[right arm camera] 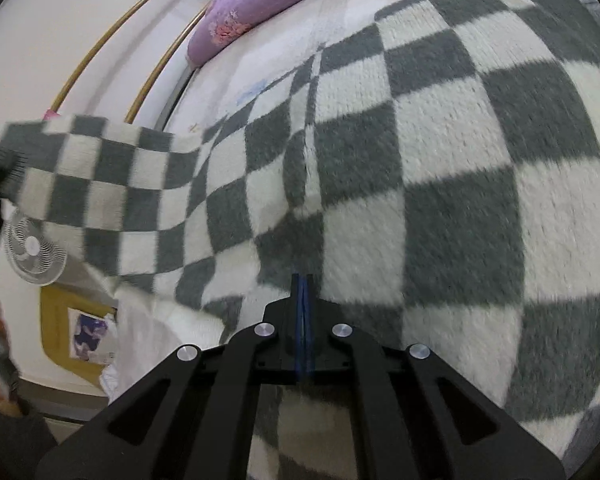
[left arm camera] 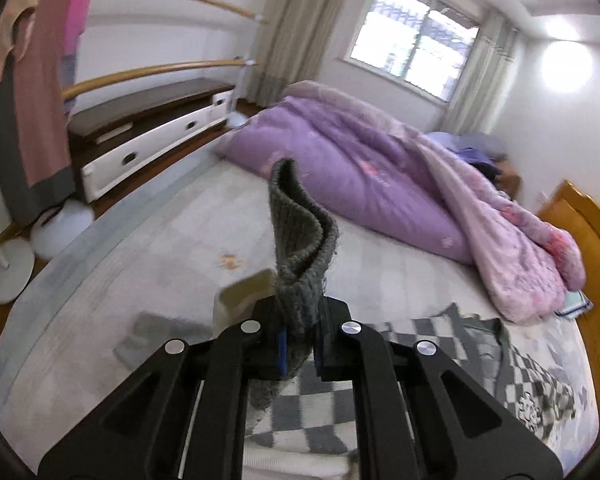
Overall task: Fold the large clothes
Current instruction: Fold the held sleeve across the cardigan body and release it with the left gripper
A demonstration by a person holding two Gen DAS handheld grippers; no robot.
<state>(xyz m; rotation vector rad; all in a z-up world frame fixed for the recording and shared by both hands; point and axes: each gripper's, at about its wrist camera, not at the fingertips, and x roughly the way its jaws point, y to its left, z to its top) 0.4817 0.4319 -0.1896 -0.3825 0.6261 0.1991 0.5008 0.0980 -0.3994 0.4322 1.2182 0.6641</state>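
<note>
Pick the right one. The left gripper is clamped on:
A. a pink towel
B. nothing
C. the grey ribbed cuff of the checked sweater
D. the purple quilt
C: in the left wrist view the left gripper is shut on the grey ribbed cuff, which sticks up between its fingers, with the checked sweater lying below on the bed.

the sweater (right arm camera: 440, 152) is spread on the bed (left arm camera: 140, 232), with its cuff (left arm camera: 300, 240) raised in the left claw (left arm camera: 300, 344). the quilt (left arm camera: 372, 168) is piled behind it, and the drawer unit (left arm camera: 152, 136) is set left of the bed.
</note>
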